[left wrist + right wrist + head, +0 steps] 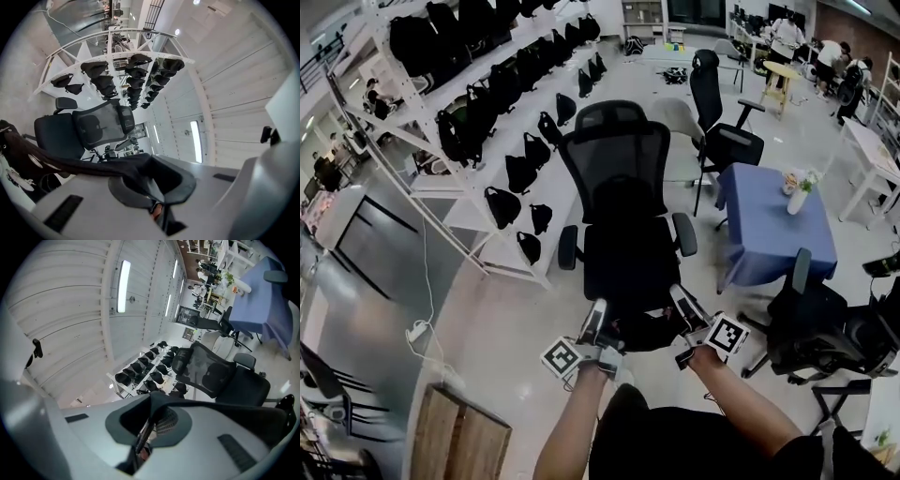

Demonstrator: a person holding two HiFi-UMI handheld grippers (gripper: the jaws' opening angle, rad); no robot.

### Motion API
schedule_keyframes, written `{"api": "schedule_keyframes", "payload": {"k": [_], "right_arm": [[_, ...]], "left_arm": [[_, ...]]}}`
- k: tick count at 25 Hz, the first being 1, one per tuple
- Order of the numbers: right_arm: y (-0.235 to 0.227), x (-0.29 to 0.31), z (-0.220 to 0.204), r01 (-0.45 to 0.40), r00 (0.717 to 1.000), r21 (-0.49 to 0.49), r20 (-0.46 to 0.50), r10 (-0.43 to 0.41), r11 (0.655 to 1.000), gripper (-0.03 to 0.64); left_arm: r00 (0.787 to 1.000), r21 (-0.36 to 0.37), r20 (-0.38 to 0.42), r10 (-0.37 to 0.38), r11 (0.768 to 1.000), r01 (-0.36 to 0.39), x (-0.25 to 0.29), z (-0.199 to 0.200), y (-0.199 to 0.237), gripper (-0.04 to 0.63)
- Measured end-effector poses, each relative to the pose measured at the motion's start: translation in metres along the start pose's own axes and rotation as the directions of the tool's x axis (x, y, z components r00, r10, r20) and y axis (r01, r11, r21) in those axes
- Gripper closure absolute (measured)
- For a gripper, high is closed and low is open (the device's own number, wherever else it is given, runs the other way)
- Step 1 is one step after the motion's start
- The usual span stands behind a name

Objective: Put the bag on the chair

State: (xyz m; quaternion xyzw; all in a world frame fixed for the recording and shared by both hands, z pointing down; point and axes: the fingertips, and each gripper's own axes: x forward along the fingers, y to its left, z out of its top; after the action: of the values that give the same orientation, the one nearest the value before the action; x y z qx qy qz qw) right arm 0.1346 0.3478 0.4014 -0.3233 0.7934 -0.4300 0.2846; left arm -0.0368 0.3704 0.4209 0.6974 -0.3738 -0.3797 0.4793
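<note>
Left gripper (pixel 594 324), held just in front of the black office chair (pixel 623 216), has its jaws closed tight on one edge of the black bag (pixel 643 330). In the left gripper view, dark fabric is pinched between the jaws and trails off toward the chair. Well to the left of the chair stands a white rack (pixel 455 214) hung with many small black bags. On the floor to the chair's lower left are a white power strip (pixel 419 331) and a wooden box (pixel 459 439). The bag hangs between the two grippers at the front edge of the chair's seat; whether it touches the seat cannot be told. Right gripper (pixel 688 311), in front of the chair toward its right armrest, is clamped the same way on the bag's other edge, its jaws together on a thin fold of fabric. To the right of the chair stands a table with a blue cloth (pixel 773 234), with a white vase (pixel 797 201) on it. A second black chair (pixel 717 112) stands behind and to the right of the chair.
</note>
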Motion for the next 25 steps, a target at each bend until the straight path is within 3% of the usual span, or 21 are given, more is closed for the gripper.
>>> {"api": "schedule_keyframes", "payload": {"k": [8,13,22,25], "right_arm": [[-0.007,0.07,0.006,0.045,0.997,-0.035,0.058,-0.043,0.998,0.609],[-0.017,0.107,0.009,0.08,0.993,-0.038,0.089,-0.077,0.996,0.609],[-0.02,0.168,0.012,0.08,0.992,-0.083,0.099,-0.072,0.993,0.609],[-0.027,0.181,0.017,0.102,0.99,-0.098,0.107,-0.091,0.99,0.609]], "left_arm": [[0.997,0.071,-0.073,-0.017,0.997,0.022,0.04,0.059,0.02,0.578],[0.993,0.004,-0.108,-0.054,0.999,0.054,0.067,0.091,0.03,0.577],[0.984,0.007,-0.17,-0.061,0.998,0.063,0.101,0.141,0.046,0.578],[0.981,-0.044,-0.168,-0.097,0.995,0.091,0.114,0.154,0.045,0.578]]}}
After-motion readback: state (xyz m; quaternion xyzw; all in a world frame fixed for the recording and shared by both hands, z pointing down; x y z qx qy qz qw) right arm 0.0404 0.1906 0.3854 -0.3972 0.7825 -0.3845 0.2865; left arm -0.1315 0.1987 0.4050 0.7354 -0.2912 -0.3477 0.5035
